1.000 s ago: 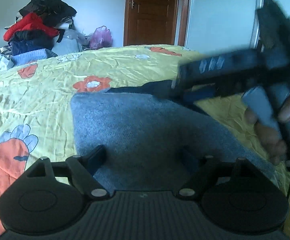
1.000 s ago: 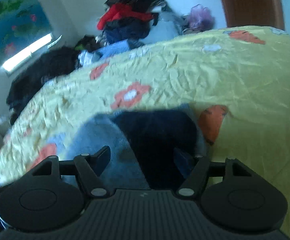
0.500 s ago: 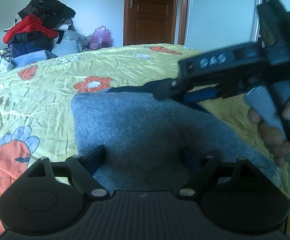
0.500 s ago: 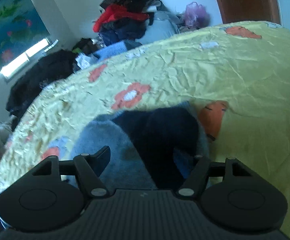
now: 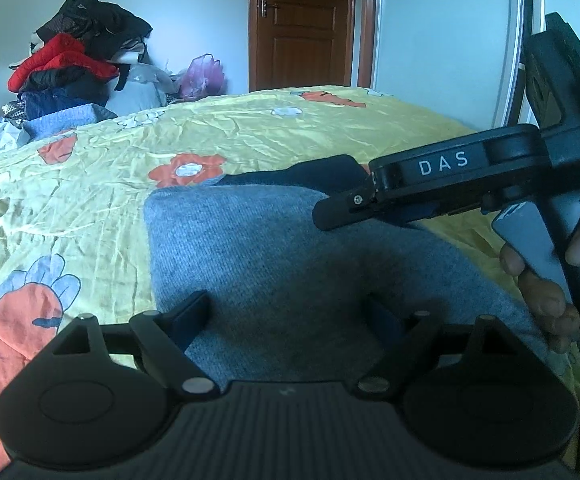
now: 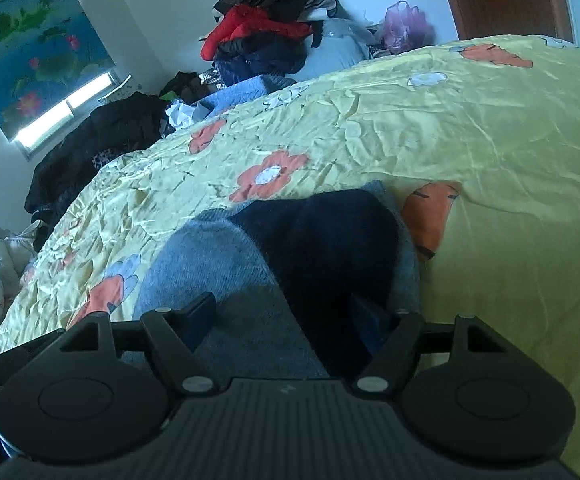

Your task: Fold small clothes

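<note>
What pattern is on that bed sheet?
The bed sheet is yellow with orange and white flowers, clearest in the right wrist view.

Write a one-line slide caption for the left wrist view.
Open left tongs hover over a grey knit garment on a yellow floral bedsheet, right tongs alongside.

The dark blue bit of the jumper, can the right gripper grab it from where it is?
Probably yes: the right gripper hangs open just above the dark blue part of the grey jumper, with nothing between.

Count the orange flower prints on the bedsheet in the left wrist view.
4: one left of the grey garment, one at its far edge, one further left, one by the door; the garment may hide more on the bedsheet.
</note>
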`<state>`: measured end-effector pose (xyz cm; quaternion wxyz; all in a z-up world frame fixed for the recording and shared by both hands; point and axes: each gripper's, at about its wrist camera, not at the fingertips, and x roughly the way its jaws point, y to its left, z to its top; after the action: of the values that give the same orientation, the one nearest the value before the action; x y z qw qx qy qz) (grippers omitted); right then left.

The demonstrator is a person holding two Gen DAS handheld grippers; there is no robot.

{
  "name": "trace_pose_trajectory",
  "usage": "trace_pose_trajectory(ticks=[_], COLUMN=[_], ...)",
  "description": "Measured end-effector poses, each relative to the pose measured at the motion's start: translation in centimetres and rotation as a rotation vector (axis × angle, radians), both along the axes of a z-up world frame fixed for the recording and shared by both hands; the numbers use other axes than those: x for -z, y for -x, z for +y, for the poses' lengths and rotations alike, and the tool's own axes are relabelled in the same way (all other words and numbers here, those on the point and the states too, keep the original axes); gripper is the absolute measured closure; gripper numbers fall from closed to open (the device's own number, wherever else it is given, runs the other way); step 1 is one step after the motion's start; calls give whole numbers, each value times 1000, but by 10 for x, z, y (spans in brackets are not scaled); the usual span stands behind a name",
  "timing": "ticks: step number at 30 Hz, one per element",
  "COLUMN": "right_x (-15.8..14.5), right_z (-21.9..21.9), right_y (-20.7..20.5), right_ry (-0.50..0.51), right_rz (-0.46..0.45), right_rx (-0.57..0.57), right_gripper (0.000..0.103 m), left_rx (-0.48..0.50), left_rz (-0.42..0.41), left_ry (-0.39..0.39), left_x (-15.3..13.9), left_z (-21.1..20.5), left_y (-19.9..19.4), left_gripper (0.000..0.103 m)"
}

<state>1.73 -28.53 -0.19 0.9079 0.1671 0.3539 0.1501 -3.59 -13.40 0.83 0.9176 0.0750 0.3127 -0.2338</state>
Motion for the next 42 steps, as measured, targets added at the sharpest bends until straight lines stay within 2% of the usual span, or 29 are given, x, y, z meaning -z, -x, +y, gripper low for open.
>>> trace_pose_trajectory(ticks=[10, 13, 17, 21, 25, 28, 30, 32, 34, 38, 40, 42], right_x=[-1, -9, -17, -6, 2, -12, -25, -33, -34, -19, -8, 2], right_z=[-2, -1, -2, -3, -2, -4, -13, -26, -40, -61, -65, -62], right_y=[1, 0, 3, -2, 3, 4, 10, 14, 11, -6, -15, -23], right_ry=[-19, -15, -50, -34, -10, -23, -80, -102, -83, -63, -84, -80], right_rz=[4, 27, 14, 35, -10, 20, -18, -45, -42, 26, 75, 114], right_rx=[3, 25, 30, 32, 9, 21, 21, 42, 73, 134, 129, 121], right_gripper=[28, 28, 28, 28, 28, 27, 27, 24, 24, 23, 23, 23], left_rx=[1, 0, 0, 0, -2, -25, -66, -110, -159, -223, -217, -201], left_rz=[-3, -3, -5, -4, -1, 3, 1, 32, 106, 234, 319, 372], left_ry=[-7, -7, -8, -8, 8, 63, 134, 210, 293, 400, 483, 525], left_x=[0, 0, 0, 0, -3, -15, -27, -33, -30, -11, -5, 0], left_z=[-1, 0, 0, 0, 3, 21, 44, 68, 92, 115, 118, 113], left_y=[1, 1, 1, 1, 1, 1, -3, -14, -36, -73, -89, -101], left_gripper=[16, 16, 15, 15, 16, 16, 16, 16, 16, 16, 16, 16])
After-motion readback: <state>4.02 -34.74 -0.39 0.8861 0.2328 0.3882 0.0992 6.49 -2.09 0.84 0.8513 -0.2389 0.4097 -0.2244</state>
